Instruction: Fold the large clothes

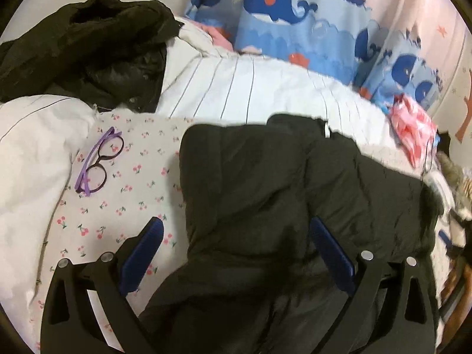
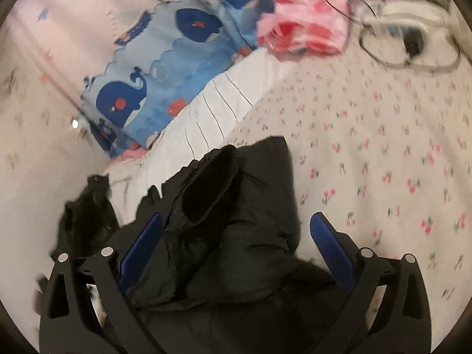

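A black puffy jacket (image 1: 280,191) lies rumpled on a cherry-print bed sheet (image 1: 129,194). My left gripper (image 1: 236,227) hangs over the jacket's near left part with its jaws wide open. One blue pad (image 1: 147,250) is over the sheet, the other over the jacket. Neither presses on anything. In the right wrist view the same jacket (image 2: 250,265) fills the lower middle, with a sleeve opening (image 2: 206,188) facing up. My right gripper (image 2: 236,218) stands open astride this part, and the padding bulges up between its fingers without being pinched.
Purple glasses (image 1: 97,162) lie on the sheet left of the jacket. A second dark garment (image 1: 88,44) is heaped at the far left on a white striped duvet (image 1: 250,88). Whale-print fabric (image 1: 280,14) hangs behind. A pink cloth (image 2: 306,23) and a cabled white device (image 2: 407,29) lie far right.
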`<state>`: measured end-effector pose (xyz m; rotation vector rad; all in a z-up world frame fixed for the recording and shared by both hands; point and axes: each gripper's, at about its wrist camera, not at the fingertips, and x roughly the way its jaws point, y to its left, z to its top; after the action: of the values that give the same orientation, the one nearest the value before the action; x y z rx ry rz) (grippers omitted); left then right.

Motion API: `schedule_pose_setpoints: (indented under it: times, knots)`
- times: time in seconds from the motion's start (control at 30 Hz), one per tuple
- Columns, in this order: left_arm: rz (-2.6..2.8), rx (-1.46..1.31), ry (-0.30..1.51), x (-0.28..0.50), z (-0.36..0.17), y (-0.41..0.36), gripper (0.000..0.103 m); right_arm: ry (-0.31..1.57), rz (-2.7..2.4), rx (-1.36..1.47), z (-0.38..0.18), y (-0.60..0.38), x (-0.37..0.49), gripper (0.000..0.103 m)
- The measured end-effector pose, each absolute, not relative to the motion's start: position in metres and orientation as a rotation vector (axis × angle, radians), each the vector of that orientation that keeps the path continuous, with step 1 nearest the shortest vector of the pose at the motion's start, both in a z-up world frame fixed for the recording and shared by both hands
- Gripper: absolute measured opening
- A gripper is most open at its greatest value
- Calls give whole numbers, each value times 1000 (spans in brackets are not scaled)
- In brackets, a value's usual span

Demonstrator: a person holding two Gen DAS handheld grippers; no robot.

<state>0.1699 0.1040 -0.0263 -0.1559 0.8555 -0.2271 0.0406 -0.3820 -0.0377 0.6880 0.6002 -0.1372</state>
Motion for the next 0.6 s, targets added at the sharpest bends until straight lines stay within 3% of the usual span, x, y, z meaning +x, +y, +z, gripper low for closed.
schedule_pose_setpoints:
  times: [0.13,0.2,0.3,0.43,0.6]
  knots:
    - [-177,-60,984,195,-59,78,96,872,-348,358,-66,-371,89,96]
    - [-182,-2,1055,201,-75,69,96,920,-366,409,-82,-384,89,96]
    - [-217,-20,1007,187,-55,81,96,822,-357,591,-71,-409,54,96]
    - [-229,9,966,162,-29,105,96,668,-201,613,-31,-401,36,96]
    - [-200,-41,986,131,-21,156,96,779,-218,333,-10,-354,84,96]
